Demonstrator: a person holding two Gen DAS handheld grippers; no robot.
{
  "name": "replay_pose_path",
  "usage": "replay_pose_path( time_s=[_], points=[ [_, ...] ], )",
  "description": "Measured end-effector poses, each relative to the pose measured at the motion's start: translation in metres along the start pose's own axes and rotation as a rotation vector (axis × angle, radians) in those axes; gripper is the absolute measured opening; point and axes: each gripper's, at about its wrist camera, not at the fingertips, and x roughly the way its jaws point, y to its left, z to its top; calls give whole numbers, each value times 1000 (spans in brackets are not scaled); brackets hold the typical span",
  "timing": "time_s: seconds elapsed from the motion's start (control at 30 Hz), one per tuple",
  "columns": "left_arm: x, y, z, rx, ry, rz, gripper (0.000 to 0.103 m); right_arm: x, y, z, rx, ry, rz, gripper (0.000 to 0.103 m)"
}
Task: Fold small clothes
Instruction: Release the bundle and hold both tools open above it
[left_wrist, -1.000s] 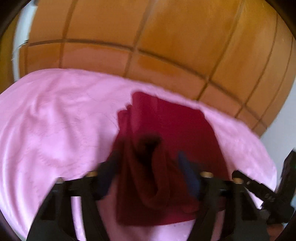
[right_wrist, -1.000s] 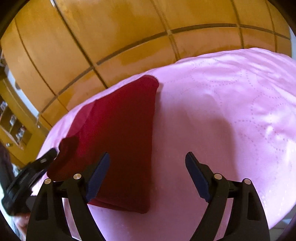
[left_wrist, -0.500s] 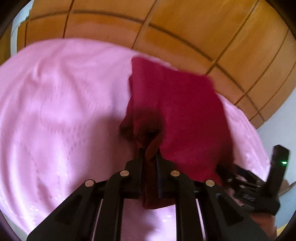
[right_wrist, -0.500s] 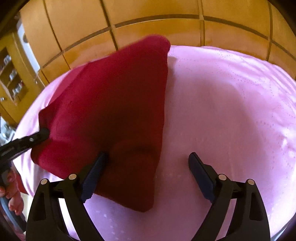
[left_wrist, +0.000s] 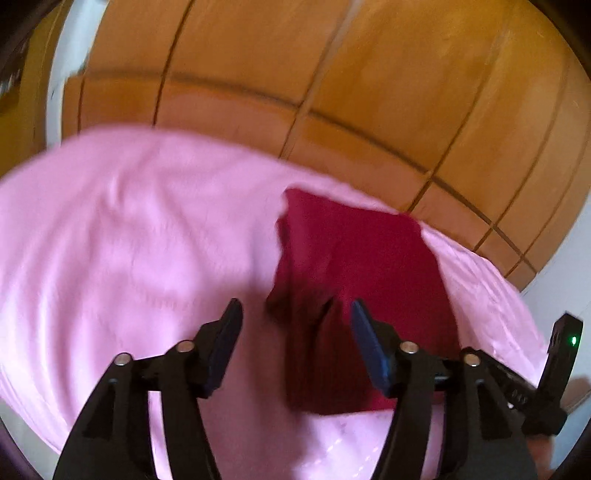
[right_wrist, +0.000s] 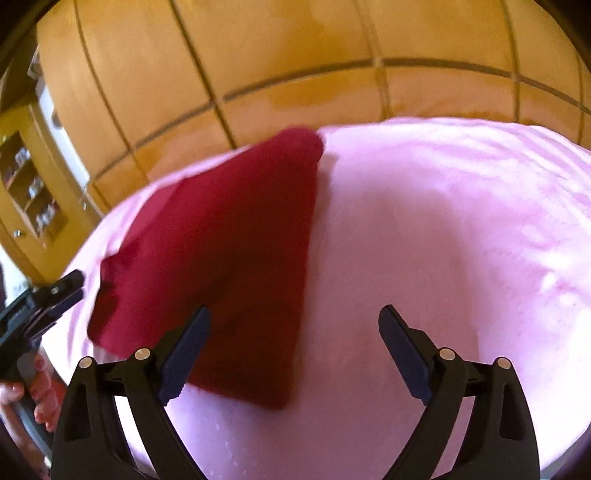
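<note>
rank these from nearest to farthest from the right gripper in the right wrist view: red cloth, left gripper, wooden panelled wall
From the right gripper:
1. red cloth, on the pink cover, partly between the open fingers, toward the left one.
2. left gripper, at the picture's left edge beyond the cloth.
3. wooden panelled wall, behind the bed, across the top.

My left camera sits just behind my left gripper (left_wrist: 295, 325) and looks forward and down along its two fingers, close over the pink cover (left_wrist: 129, 240). It faces the wooden panelling (left_wrist: 332, 92) beyond the far edge. My right camera rides the same way behind my right gripper (right_wrist: 293, 332), tilted down, equally near the cover and facing the same panelling. Both views share the dark red cloth (left_wrist: 351, 258): to the right of centre in my left view, to the left in my right view. Each camera also catches the other gripper at its frame edge.
</note>
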Motion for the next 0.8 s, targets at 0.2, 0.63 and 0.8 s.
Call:
replay_pose_path(
  time_s=[0.2,0.63,0.8],
  points=[
    [26,-64,21,204,13,-9,74,11,-11,38,24,9,-118,92],
    [117,-74,25,349,105,91,84,63,4,90,2,20,-148,95],
    [123,-68,19,338,79,64,84,106,7,94,-74,44,-258,99]
  ],
)
